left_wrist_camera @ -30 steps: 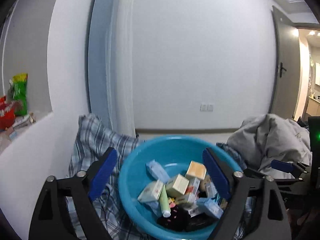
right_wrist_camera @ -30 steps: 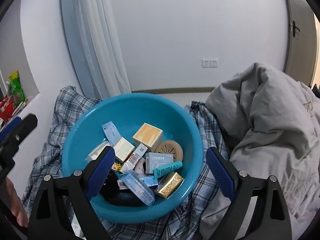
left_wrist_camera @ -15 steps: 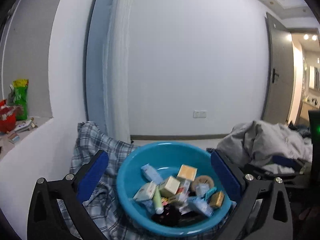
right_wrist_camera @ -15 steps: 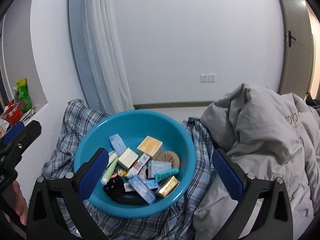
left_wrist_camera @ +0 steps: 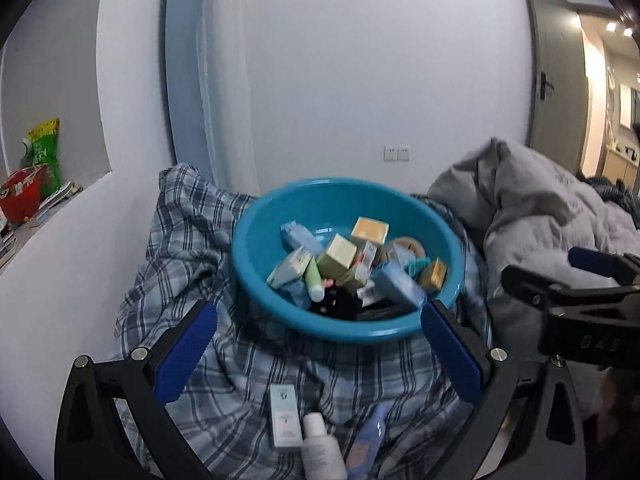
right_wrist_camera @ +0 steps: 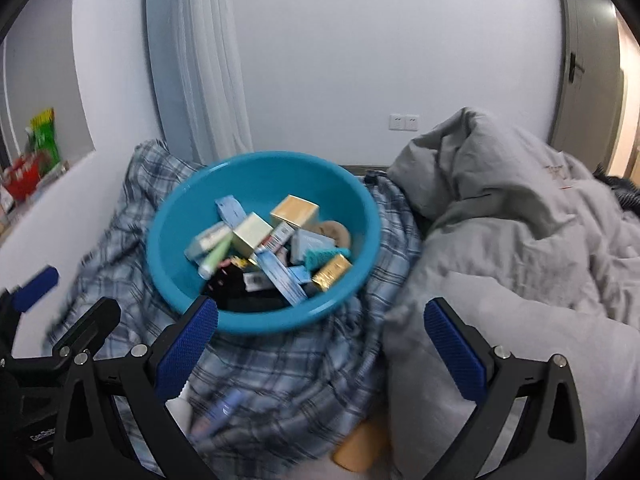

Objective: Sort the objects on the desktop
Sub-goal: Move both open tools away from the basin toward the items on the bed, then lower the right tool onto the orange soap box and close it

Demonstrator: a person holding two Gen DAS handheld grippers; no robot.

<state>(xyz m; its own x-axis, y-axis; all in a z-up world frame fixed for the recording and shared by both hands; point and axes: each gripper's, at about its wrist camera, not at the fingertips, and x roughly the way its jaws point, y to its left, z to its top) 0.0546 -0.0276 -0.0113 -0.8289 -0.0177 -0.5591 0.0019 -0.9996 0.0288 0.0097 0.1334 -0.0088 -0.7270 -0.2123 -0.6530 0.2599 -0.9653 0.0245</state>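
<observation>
Both grippers tilt downward over the bed from the near side, each with its blue-padded jaws spread wide and nothing between them: the left gripper (left_wrist_camera: 316, 344) frames the near rim of the round blue plastic basin (left_wrist_camera: 256, 248), and the right gripper (right_wrist_camera: 320, 332) sits just right of it, its left pad in front of the basin's near rim and its right pad over the rumpled grey duvet (right_wrist_camera: 520, 240). The basin rests on a blue-and-white plaid cloth (left_wrist_camera: 188, 240) and is heaped with small boxes, among them a pale green carton (left_wrist_camera: 338, 258), an orange-topped box (left_wrist_camera: 370, 230), a gold foil packet (right_wrist_camera: 332, 272) and a light green tube (left_wrist_camera: 314, 282). Nearer, on the cloth, lie a slim white box (left_wrist_camera: 285, 420), a white bottle (left_wrist_camera: 320, 448) and a blue tube (left_wrist_camera: 368, 440). Printing on the packages is too blurred to read; "DAS" shows on the right gripper's black body in the left wrist view.
</observation>
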